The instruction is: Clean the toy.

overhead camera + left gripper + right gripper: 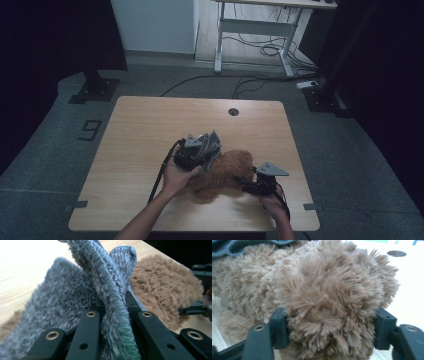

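High view: a brown plush toy point(222, 172) lies on the wooden table point(140, 130), toward the near edge, between the person's two hands. The left gripper point(200, 150) sits at the toy's left end, holding a piece of grey knitted cloth point(210, 142) above the plush. The right gripper point(247, 182) meets the toy from the right — its grey three-cornered plate shows on top.

In the left gripper view the black jaws are closed tight on the grey cloth point(110, 302); a ribbed hem with a green tint runs up between them, and the cloth fans out above and to the left. The brown toy point(162, 290) lies just behind it on the table.

In the right gripper view the jaws stand on either side of a thick lobe of the toy point(329, 305), the fur bulging between them — the pads press into the plush on both sides.
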`<action>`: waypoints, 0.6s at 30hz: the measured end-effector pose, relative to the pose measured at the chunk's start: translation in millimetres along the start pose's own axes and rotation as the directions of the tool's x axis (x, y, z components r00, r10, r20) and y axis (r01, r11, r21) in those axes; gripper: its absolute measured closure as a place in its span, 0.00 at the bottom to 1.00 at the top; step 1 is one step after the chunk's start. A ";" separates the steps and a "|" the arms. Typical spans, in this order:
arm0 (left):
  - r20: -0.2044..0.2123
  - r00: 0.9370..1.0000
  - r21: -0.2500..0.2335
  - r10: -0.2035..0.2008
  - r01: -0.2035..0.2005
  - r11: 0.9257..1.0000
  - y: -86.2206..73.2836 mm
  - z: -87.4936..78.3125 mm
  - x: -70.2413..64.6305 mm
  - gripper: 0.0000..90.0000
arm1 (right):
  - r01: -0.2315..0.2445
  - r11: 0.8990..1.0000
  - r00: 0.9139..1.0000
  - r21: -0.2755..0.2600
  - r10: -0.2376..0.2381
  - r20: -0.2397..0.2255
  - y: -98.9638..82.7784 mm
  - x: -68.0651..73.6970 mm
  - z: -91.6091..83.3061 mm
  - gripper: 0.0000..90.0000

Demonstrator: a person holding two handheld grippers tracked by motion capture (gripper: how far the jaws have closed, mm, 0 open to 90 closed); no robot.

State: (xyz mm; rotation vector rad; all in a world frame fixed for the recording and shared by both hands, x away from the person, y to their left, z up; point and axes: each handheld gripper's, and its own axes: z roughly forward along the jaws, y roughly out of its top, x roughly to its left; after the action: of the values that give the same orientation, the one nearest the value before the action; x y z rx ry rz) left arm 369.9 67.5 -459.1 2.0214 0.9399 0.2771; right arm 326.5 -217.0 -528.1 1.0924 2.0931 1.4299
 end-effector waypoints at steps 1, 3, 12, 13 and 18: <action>0.009 1.000 -0.007 -0.007 0.007 1.000 -3.6 -0.9 1.0 0.88 | 0.001 1.000 1.000 0.001 -0.001 -0.003 0.5 0.1 -0.2 0.30; 0.018 1.000 -0.015 -0.011 0.011 1.000 -8.5 -2.3 1.7 0.89 | -0.004 1.000 1.000 0.007 0.004 -0.014 2.6 0.0 -1.4 0.22; 0.042 0.999 -0.078 0.000 0.004 0.997 -32.6 -10.3 -4.6 0.90 | -0.068 0.998 0.995 -0.007 0.067 -0.069 20.0 -7.5 -14.5 0.09; 0.046 0.999 -0.083 -0.002 0.006 0.997 -34.4 -11.2 -5.6 0.90 | -0.085 0.996 0.994 -0.019 0.083 -0.070 24.4 -9.5 -16.7 0.09; 0.069 0.998 -0.116 -0.006 0.014 0.993 -45.3 -17.4 -10.6 0.90 | -0.112 0.991 0.989 0.073 0.118 -0.088 37.7 -18.6 -5.2 0.00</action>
State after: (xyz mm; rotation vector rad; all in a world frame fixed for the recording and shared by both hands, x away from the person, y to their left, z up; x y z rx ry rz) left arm 330.4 86.2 -482.8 1.9072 0.8711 0.2494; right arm 349.2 -227.7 -494.0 1.2126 2.1885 1.4989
